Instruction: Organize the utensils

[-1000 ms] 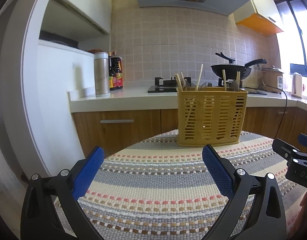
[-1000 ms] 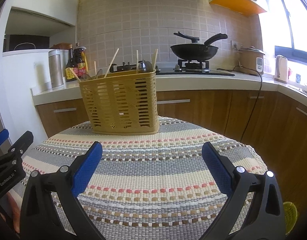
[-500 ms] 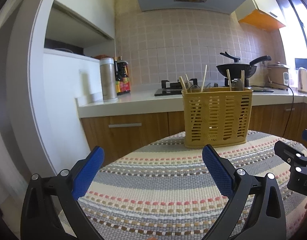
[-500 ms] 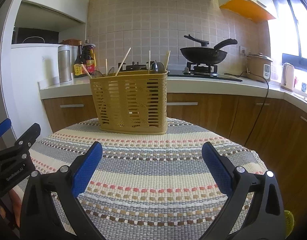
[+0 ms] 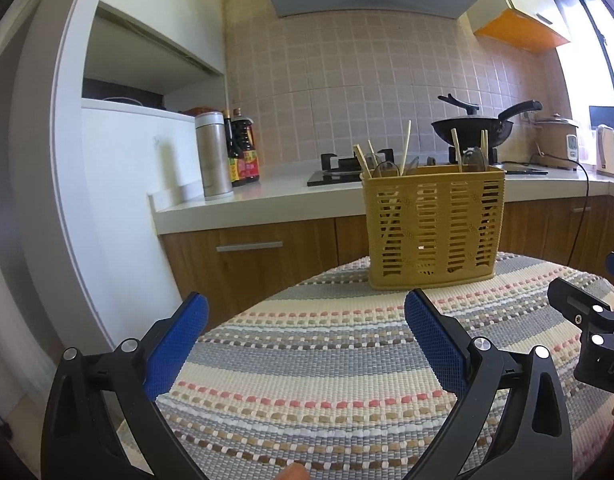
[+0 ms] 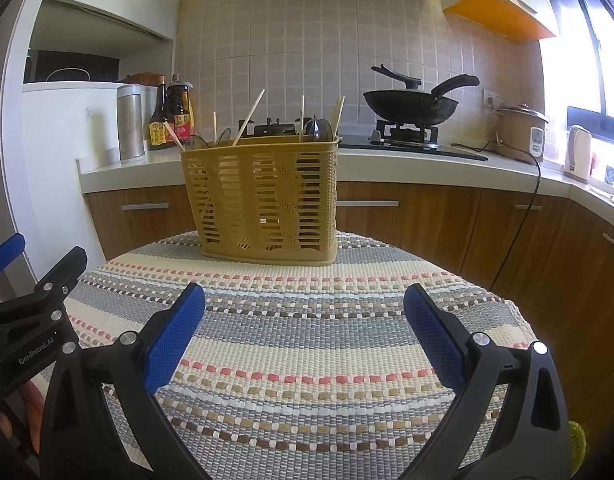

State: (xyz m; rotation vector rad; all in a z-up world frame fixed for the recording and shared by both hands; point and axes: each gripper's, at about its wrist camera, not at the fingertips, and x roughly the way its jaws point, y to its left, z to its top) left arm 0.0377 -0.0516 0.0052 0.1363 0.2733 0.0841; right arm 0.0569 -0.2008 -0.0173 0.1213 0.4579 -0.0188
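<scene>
Covering the round tabletop (image 6: 307, 344) is a woven cloth striped in grey, cream, pink and brown. Toward the far side of that tabletop stands the yellow slotted basket (image 6: 267, 200), upright, its base flat on the cloth. Beyond the basket runs a white kitchen counter (image 5: 267, 196) with wooden cabinet fronts below, and a black wok (image 6: 411, 108) sits on the stove behind and to the right of the basket. A steel flask (image 5: 213, 156) and dark sauce bottles (image 5: 243, 152) stand on the counter to the basket's left.

Nearer than the basket, the left tongs (image 5: 306, 320) hover over the cloth with the blue pads spread wide and nothing between them. The right tongs (image 6: 304, 310) hang likewise, released and empty, well short of the basket.

Wooden chopsticks (image 6: 249, 118) poke up out of the basket at slants, and rounded spoon heads (image 6: 319, 130) show above its rim.
</scene>
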